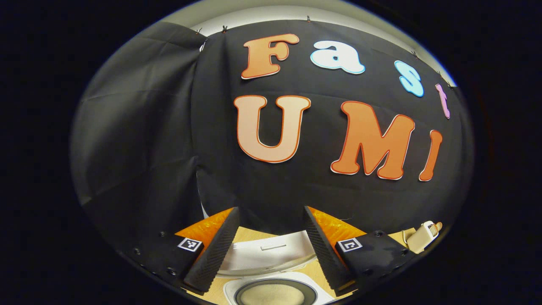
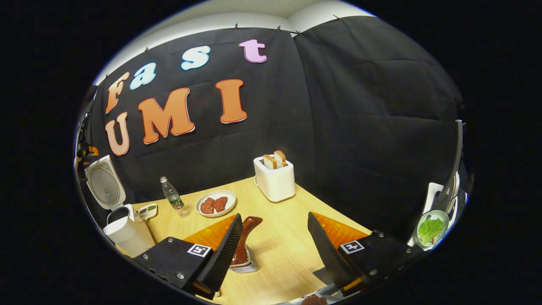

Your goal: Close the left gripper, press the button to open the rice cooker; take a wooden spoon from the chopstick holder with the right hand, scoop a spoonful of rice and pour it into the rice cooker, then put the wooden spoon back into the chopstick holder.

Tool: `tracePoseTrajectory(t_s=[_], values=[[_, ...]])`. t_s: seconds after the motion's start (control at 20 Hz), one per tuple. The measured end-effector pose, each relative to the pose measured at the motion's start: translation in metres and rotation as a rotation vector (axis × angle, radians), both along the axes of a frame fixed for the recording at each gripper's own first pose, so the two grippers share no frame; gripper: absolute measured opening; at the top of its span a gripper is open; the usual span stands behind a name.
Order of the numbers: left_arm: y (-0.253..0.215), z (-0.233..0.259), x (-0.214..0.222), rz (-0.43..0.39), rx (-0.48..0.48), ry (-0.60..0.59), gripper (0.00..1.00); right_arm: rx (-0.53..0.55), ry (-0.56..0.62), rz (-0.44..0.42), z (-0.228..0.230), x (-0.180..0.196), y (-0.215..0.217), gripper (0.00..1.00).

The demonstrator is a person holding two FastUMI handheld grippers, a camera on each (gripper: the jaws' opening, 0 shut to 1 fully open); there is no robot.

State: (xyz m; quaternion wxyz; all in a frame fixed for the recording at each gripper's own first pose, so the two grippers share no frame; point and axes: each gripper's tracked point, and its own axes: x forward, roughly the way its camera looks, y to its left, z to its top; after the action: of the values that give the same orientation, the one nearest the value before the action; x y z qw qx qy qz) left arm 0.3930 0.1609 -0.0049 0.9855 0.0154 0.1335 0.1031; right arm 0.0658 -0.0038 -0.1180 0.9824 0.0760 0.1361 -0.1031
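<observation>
Left gripper (image 1: 271, 250) spread above rice cooker (image 1: 275, 292)

Honestly not much to read here. The water bottle (image 2: 172, 195) on the tabletop (image 2: 279, 245) has a label but it's way too small to make out. Each gripper carries little square black-and-white marker tags (image 1: 349, 245), just coded patterns, no actual words or numbers.
</observation>
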Motion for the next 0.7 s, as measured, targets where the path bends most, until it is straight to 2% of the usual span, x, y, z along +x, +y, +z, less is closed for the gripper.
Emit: tracePoseTrajectory(t_s=[0.1,0.15,0.25,0.5,0.7], values=[[-0.003,-0.011,0.006,-0.031,0.037,0.045,1.00,0.010,0.003,0.009,0.000,-0.002,0.007,0.95],[-0.007,-0.019,0.006,-0.046,0.034,0.079,1.00,0.014,0.007,0.014,-0.001,-0.002,0.010,0.95],[-0.005,-0.018,0.008,-0.041,0.002,0.062,1.00,0.006,0.010,0.028,-0.001,-0.004,0.016,0.95],[-0.022,-0.029,-0.015,-0.106,-0.077,0.116,1.00,-0.071,-0.022,0.073,0.020,-0.007,0.029,0.95],[-0.043,-0.041,-0.053,-0.157,-0.107,0.162,1.00,-0.076,-0.061,0.087,0.041,-0.005,0.038,0.95]])
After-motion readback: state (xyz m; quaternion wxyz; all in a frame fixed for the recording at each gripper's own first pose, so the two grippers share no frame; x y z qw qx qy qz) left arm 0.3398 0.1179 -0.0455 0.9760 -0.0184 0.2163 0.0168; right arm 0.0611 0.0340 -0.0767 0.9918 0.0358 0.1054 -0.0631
